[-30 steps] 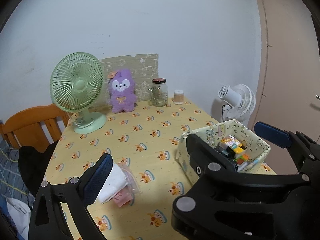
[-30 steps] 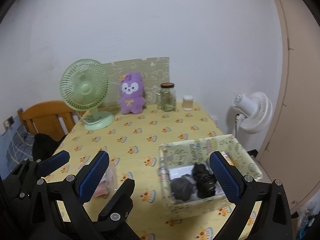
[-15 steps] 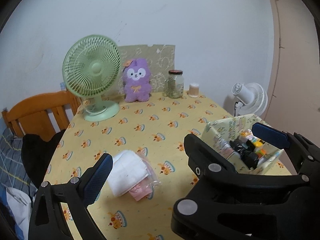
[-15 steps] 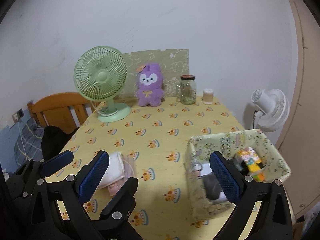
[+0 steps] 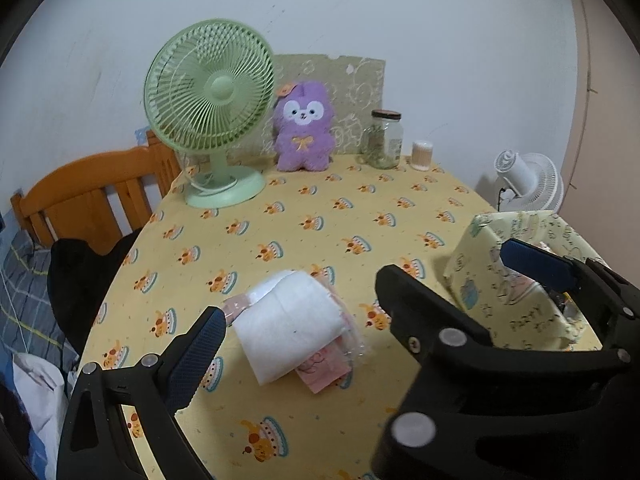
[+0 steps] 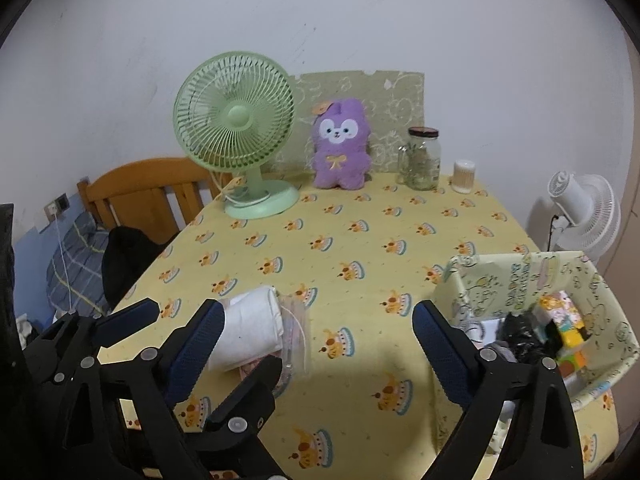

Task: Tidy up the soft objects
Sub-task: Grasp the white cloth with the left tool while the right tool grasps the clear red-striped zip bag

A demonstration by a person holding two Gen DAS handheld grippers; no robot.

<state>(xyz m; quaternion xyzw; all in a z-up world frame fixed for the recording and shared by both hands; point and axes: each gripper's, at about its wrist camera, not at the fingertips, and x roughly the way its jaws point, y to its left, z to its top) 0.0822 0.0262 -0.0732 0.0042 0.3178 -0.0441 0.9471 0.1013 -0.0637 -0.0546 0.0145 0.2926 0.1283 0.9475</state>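
Yellow tablecloth [image 5: 328, 216] | left gripper [image 5: 360, 292] jaws wide, empty | right gripper [image 6: 316, 340] wide, just been narrowing, empty | white folded cloth [image 5: 290, 326] on plastic bag [image 6: 296, 326], 6 o'clock | fabric bin [image 6: 520, 280], 4 o'clock | purple plush [image 5: 304, 128], 12 o'clock

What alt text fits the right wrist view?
Open right tongs hover over a yellow tablecloth, between a white folded cloth and a fabric basket of odds and ends. A green fan and purple plush toy stand behind.
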